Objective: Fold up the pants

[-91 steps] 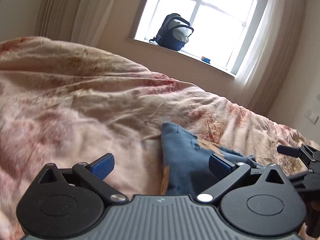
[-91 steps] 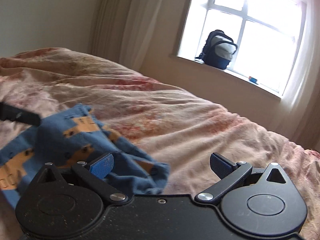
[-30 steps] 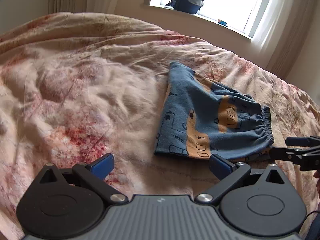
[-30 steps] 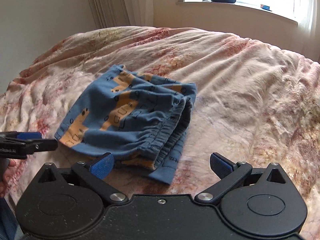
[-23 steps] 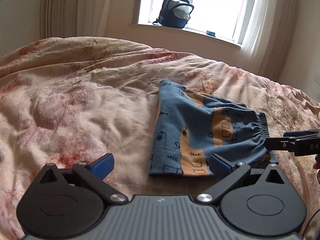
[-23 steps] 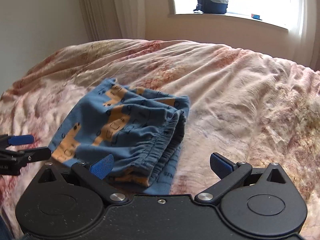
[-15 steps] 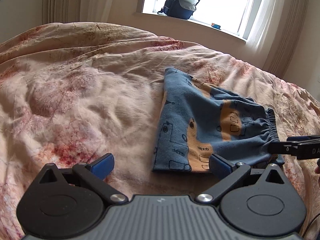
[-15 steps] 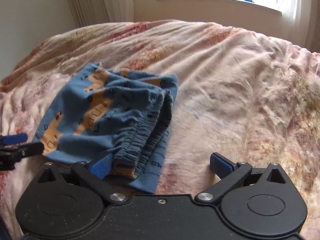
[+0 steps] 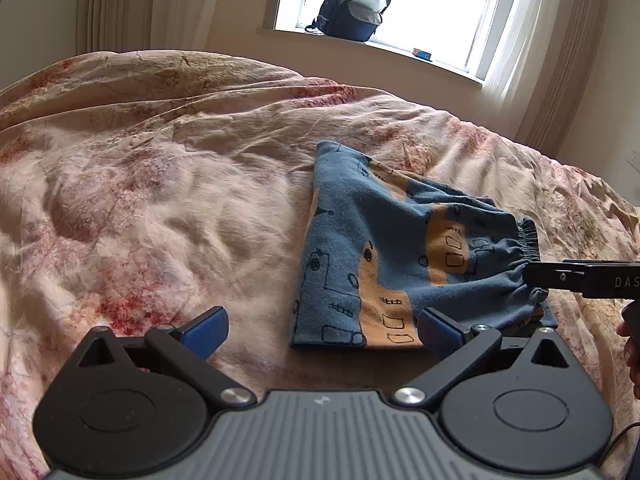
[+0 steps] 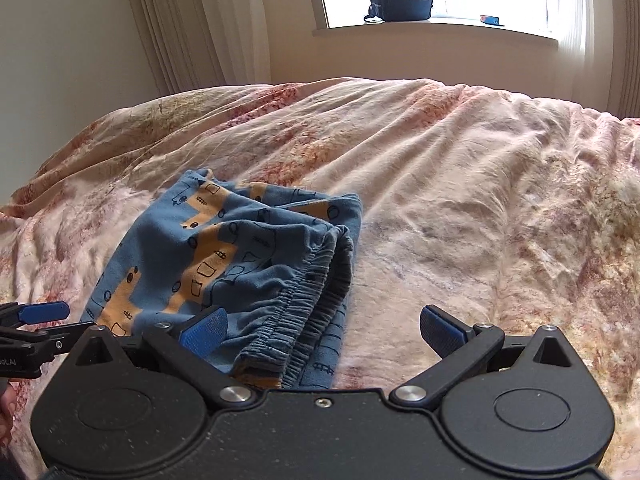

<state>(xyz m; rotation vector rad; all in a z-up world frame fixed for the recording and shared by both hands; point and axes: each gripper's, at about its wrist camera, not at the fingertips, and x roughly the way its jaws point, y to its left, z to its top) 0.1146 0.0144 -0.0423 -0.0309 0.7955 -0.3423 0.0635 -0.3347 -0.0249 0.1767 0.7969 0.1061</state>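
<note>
The blue pants [image 9: 384, 256] with orange and black prints lie folded in a compact stack on the bed, elastic waistband at their right edge. In the right wrist view the same pants [image 10: 224, 264] show the gathered waistband nearest me. My left gripper [image 9: 322, 330] is open, hovering just in front of the pants' near edge, holding nothing. My right gripper [image 10: 320, 330] is open too, its left pad over the waistband without clamping it. Each gripper's fingers poke into the other's view at the frame edge.
The bed carries a rumpled pink-and-cream floral duvet [image 9: 160, 208] on all sides of the pants. A dark backpack [image 9: 352, 12] sits on the windowsill [image 10: 436, 32] behind the bed. Curtains hang at both sides of the window.
Both grippers drew back from the pants and lifted slightly over the last seconds; the pants stay folded where they lie. Both stayed open throughout.
</note>
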